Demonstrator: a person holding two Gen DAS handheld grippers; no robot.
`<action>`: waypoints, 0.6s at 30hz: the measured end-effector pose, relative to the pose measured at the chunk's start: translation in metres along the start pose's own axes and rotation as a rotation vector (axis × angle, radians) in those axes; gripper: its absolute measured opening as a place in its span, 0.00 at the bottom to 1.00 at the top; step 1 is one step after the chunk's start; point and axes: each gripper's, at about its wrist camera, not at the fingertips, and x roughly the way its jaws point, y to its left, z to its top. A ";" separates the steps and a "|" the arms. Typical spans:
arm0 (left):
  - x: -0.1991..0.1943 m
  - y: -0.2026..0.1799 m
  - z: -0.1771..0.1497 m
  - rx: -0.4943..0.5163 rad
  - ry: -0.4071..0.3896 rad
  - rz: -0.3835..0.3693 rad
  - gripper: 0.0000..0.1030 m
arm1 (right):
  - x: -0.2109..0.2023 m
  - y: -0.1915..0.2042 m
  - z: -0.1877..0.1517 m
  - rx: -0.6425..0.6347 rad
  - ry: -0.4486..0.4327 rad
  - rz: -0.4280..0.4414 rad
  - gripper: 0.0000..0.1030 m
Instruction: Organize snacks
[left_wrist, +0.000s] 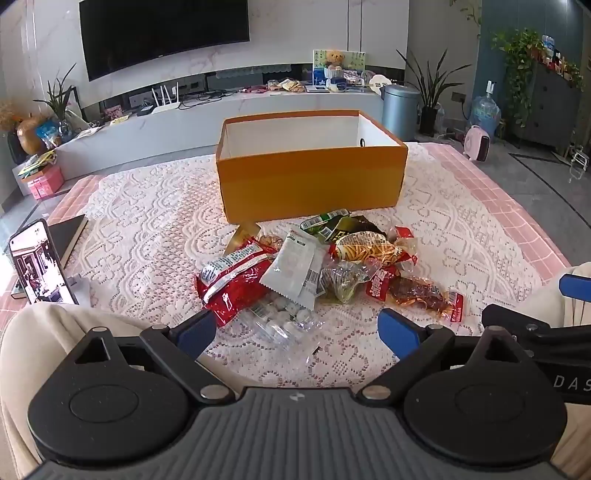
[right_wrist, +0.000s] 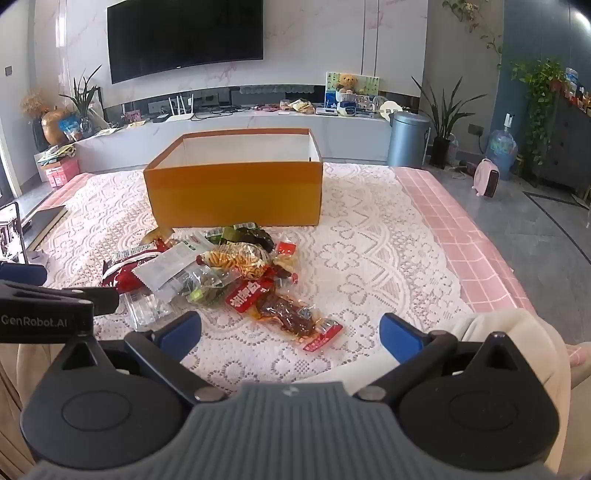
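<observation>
Both sets of jaws spread wide, nothing between them, nothing touched. Left gripper (left_wrist: 297, 332) hovers just short of clear packet of white sweets (left_wrist: 284, 314); right gripper (right_wrist: 291, 332) near red-brown meat snack packet (right_wrist: 295, 317). Snack pile (left_wrist: 317, 266) heaped loose on lace-covered worktop (left_wrist: 147, 229), just in front of orange box (left_wrist: 310, 181). Box interior looks empty as far as visible. Judgement: task at start, no packet boxed yet, whole pile left.

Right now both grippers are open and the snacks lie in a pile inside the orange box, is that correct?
Not quite. The snacks lie on the lace tablecloth in front of the orange box, not inside it; the right wrist view shows this. The left gripper and right gripper are indeed open.
</observation>
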 end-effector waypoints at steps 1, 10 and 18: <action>0.000 0.000 0.000 -0.001 0.001 -0.001 1.00 | 0.000 0.000 0.000 0.002 -0.001 0.002 0.97; -0.002 0.001 0.002 0.000 -0.004 -0.001 1.00 | 0.000 0.001 0.000 0.002 -0.001 -0.002 0.97; -0.003 0.001 0.003 -0.001 -0.005 0.000 1.00 | 0.000 0.001 0.000 0.001 0.000 0.000 0.97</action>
